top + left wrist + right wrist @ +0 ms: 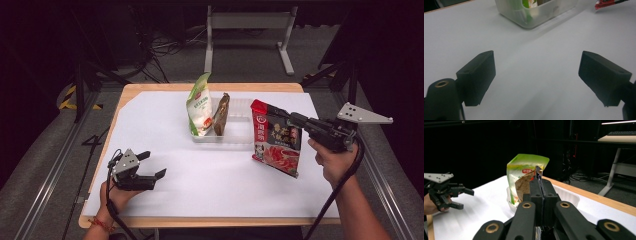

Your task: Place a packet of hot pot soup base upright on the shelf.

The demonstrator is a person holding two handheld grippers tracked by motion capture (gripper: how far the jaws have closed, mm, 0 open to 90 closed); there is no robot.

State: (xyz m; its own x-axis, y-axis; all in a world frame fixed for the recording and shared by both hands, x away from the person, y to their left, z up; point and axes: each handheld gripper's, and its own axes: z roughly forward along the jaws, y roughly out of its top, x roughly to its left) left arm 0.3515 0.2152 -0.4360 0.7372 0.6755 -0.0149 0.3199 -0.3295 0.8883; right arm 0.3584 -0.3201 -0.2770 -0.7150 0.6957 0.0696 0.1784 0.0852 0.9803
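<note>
The right hand (334, 161) is raised over the worktop's (165, 130) right side, its right tongs (294, 119) clamped on the top edge of a red packet (276, 137) hanging beside the clear tray (235, 136). The left tongs (151, 165) lie low near the front left, spread wide and empty.

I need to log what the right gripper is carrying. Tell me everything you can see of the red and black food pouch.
The red and black food pouch is a flat, glossy plastic-looking packet, red along its top and bottom, dark in the middle, with pale lettering and a picture of reddish food. It hangs upright, slightly tilted, just right of the clear plastic tray. The right gripper is shut on its upper right edge. Whether its lower corner touches the white table cover cannot be told.
</note>
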